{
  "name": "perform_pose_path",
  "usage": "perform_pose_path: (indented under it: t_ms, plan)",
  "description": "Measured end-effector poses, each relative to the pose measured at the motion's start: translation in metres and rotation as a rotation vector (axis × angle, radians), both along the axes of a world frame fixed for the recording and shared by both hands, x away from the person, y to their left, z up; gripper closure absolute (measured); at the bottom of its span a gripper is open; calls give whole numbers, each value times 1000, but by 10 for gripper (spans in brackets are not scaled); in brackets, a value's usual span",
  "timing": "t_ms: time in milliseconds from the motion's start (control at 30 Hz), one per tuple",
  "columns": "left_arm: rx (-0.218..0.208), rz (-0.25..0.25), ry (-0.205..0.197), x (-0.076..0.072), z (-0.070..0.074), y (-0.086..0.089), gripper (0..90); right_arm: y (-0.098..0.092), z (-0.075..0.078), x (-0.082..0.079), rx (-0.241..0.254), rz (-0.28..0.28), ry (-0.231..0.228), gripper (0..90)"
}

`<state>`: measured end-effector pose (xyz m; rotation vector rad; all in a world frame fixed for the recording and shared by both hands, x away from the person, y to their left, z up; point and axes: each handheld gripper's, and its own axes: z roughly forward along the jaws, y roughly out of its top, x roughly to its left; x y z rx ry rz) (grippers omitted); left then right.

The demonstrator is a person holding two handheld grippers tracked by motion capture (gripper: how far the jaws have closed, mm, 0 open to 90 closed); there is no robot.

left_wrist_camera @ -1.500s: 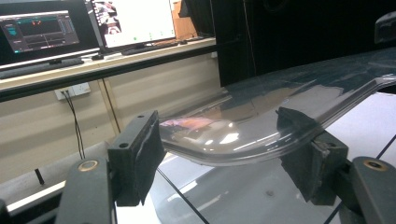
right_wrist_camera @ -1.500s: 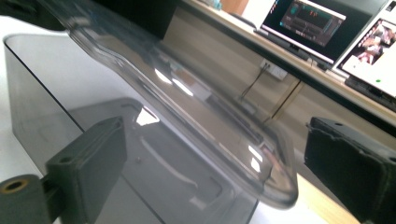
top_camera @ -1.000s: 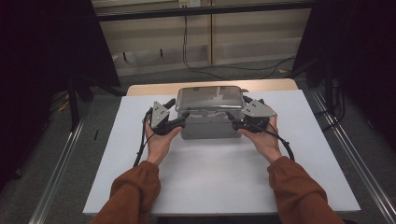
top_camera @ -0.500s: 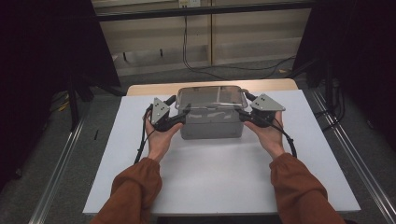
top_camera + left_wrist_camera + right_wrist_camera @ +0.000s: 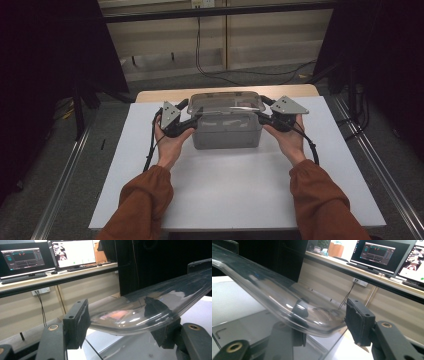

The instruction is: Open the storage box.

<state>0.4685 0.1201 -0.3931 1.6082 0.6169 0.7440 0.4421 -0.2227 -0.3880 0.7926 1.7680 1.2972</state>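
Left gripper: jaws closing, pads clamped the clear lid's left rim.
Right gripper: jaws closing, clamped its right rim.
Lid: atop grey box.

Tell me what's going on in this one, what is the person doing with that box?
A person stands at a white table with a gripper in each hand, working on a grey box topped by a clear lid. The left gripper has the lid's left edge between its jaws, the right gripper the right edge. Both pairs of jaws have just been closing. Whether the pads already press on the rim I cannot tell. The lid sits on the box.
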Motion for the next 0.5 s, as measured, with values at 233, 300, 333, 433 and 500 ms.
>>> perform_pose_path:
  t_ms: [233,300,333,433,500]
  plan:
    - [9,-12,0,5,4,-1,380,0,-1,3,21,5,-14,555]
    - [11,-11,-1,6,4,-2,381,0,0,3,19,7,-19,558]
    - [13,-10,-1,7,5,-2,380,0,0,4,23,8,-20,560]
    - [16,-10,0,10,5,-3,380,-2,-1,5,43,15,-16,559]
    - [23,-15,0,12,5,-4,380,-2,-1,6,45,17,-18,560]
